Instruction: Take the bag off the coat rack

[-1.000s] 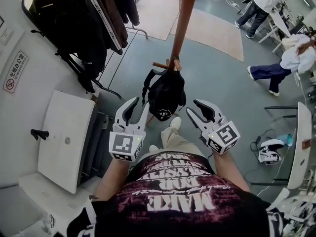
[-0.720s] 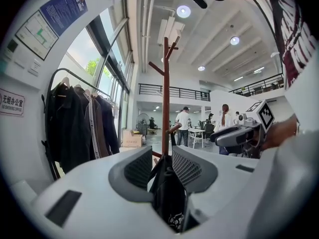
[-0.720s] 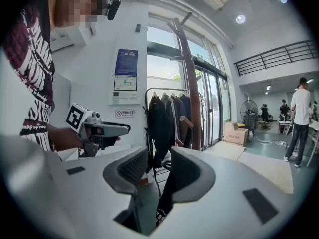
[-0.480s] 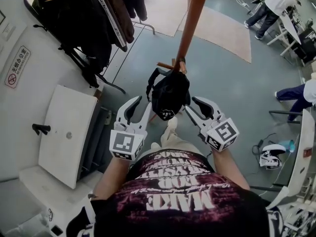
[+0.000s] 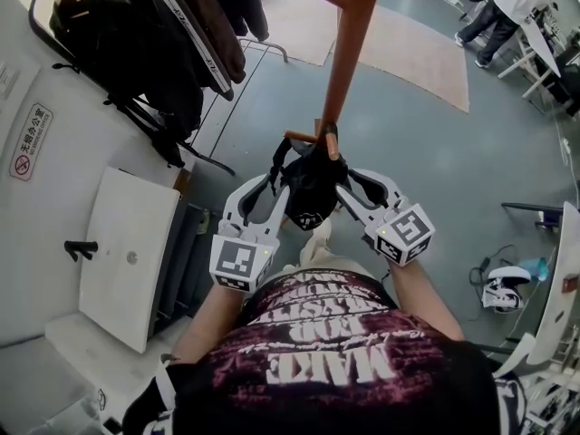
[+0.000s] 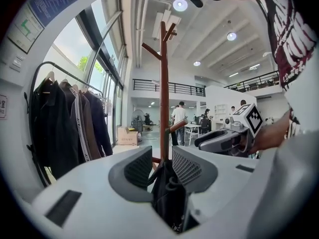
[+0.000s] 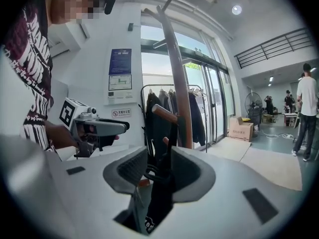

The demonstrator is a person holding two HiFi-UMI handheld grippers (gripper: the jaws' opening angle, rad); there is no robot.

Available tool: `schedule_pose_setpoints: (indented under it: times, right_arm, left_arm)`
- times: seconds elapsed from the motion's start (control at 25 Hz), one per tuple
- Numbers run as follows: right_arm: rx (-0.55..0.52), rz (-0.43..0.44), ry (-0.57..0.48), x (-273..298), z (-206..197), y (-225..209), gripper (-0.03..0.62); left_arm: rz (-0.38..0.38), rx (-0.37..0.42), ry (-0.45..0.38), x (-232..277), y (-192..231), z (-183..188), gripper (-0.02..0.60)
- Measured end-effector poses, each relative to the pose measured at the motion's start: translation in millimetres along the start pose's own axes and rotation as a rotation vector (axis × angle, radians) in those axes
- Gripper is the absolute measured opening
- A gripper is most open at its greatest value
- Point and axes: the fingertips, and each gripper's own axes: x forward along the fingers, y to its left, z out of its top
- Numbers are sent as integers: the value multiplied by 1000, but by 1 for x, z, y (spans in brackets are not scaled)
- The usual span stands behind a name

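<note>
A small black bag [image 5: 313,184] hangs by its strap from a low peg [image 5: 304,138] of the brown wooden coat rack [image 5: 349,43]. My left gripper [image 5: 263,188] is at the bag's left side and my right gripper [image 5: 355,182] at its right, both open. In the left gripper view the bag [image 6: 168,198] shows in the gap of my left gripper [image 6: 162,166], with the pole [image 6: 164,83] behind it. The right gripper view has the bag [image 7: 162,193] and its strap hanging in the gap of my right gripper [image 7: 159,168]. No pad visibly presses on the bag.
A clothes rail with dark coats [image 5: 154,34] stands at the upper left, against the wall. A white cabinet top [image 5: 127,252] lies to my left. A beige rug [image 5: 417,48] is beyond the rack. A person [image 5: 507,3] stands far right. A headset [image 5: 494,286] lies on the floor.
Both grippers have moved forward and closed in on the bag, from well below it to either side of it. Their jaws stay open.
</note>
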Motion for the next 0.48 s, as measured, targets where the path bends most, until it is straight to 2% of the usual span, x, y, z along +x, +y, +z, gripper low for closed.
schedule_pose_setpoints:
  times: [0.48]
  right_arm:
    - [15, 28, 55, 35, -13, -32, 153]
  left_arm:
    - [-73, -10, 60, 61, -1, -19, 126]
